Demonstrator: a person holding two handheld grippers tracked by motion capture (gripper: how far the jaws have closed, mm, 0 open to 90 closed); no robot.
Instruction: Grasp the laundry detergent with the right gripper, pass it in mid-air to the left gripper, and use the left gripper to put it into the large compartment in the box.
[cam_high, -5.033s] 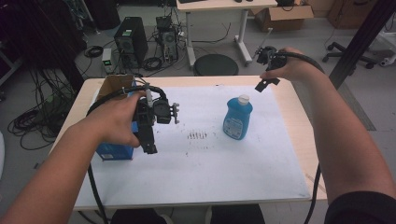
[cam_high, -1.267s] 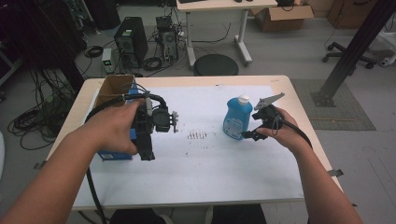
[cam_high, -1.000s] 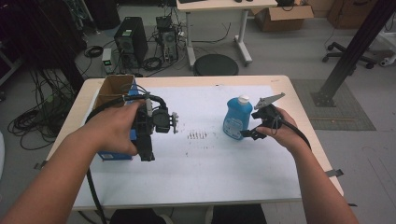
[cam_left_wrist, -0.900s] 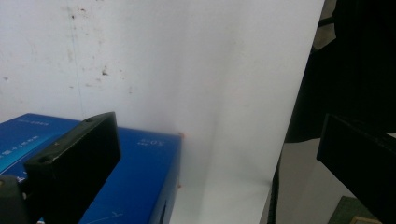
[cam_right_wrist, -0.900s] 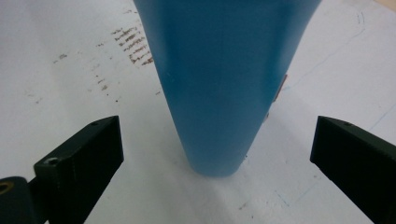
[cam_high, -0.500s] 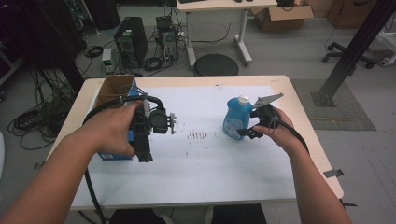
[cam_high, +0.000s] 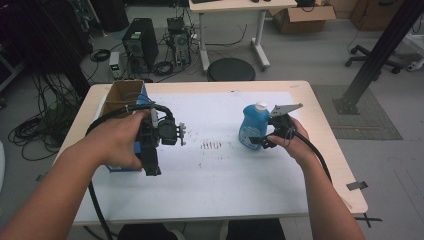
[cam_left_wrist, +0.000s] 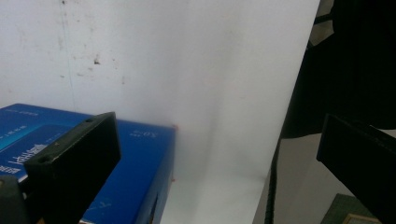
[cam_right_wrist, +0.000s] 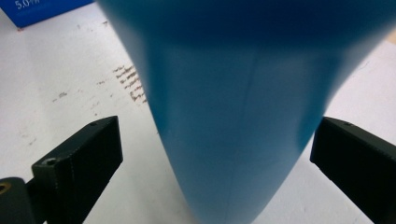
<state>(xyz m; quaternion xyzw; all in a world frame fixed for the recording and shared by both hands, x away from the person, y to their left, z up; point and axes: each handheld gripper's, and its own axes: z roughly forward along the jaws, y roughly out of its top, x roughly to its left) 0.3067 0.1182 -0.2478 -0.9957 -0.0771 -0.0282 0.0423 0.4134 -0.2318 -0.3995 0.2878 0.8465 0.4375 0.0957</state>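
You are lining up a grasp on the blue bottle (cam_high: 254, 126), which is standing upright with its white cap on, right of centre on the white sheet (cam_high: 220, 190) covering the table (cam_high: 320, 125). Your right gripper (cam_high: 260, 142) is sitting low beside the bottle's base, and in the right gripper view its jaws are standing wide apart with the bottle's body (cam_right_wrist: 243, 107) between them, neither pad touching plastic yet. So you are at the approach stage, not the hold. Next, you are probably going to need to close squarely on the waist, keeping the bottle centred so that one jaw is not nudging it over first. Your left gripper (cam_high: 152, 145) is hovering over the blue box (cam_high: 131, 150) near the sheet's left edge, jaws spread and gripping nothing; the box's corner (cam_left_wrist: 135, 158) is lying just under one jaw.
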